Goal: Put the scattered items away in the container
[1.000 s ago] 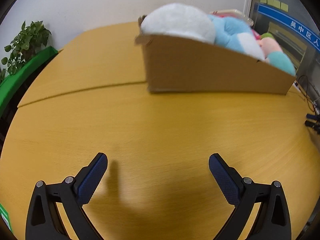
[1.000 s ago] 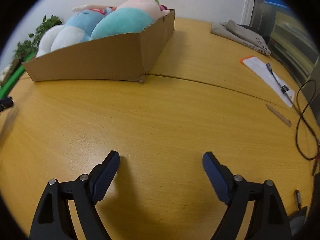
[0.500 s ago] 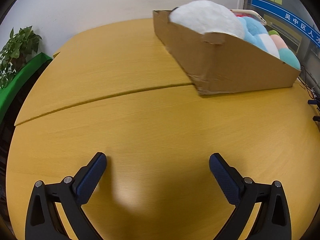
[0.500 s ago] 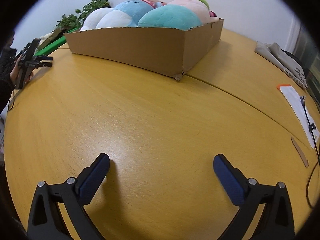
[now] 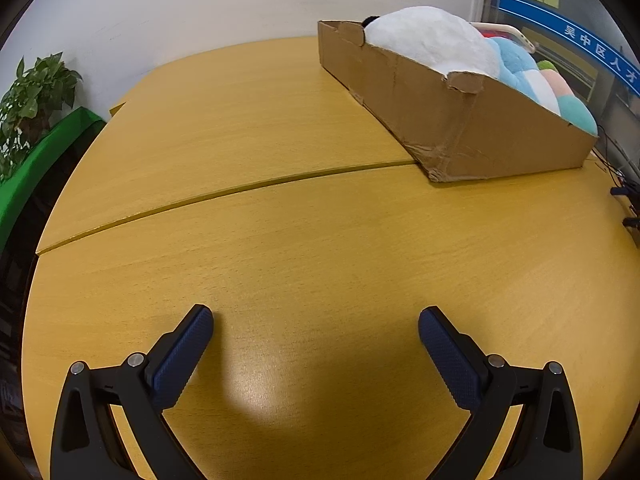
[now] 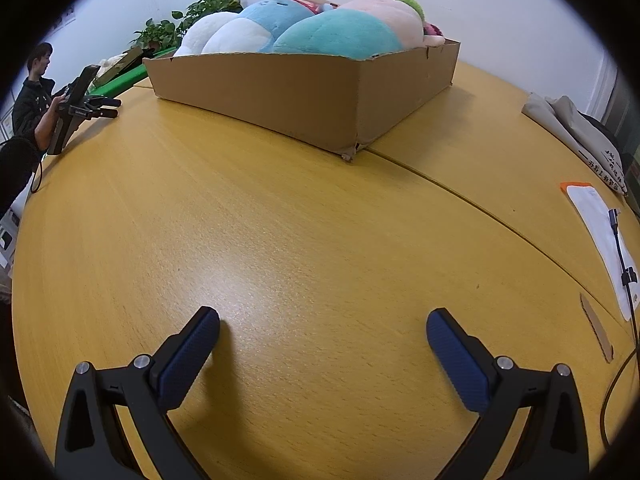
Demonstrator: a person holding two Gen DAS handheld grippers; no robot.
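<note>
A low cardboard box [image 5: 460,120] stands on the yellow wooden table [image 5: 280,240], at the upper right in the left wrist view and at the upper middle in the right wrist view [image 6: 304,92]. It holds several plush toys: a white one [image 5: 432,42], a blue one [image 6: 276,16], a teal one [image 6: 336,36] and a pink one [image 6: 392,18]. My left gripper [image 5: 316,324] is open and empty over bare table, well short of the box. My right gripper [image 6: 323,322] is open and empty, also over bare table.
A green plant [image 5: 32,96] and a green ledge stand off the table's left. A white sheet with a cable [image 6: 604,240], a wooden stick [image 6: 596,328] and folded cloth [image 6: 576,136] lie to the right. A person with another device [image 6: 76,104] stands at the far left.
Both grippers have swung outward and back from the box: it slid right in the left view and left in the right view. Both stay open and empty.
</note>
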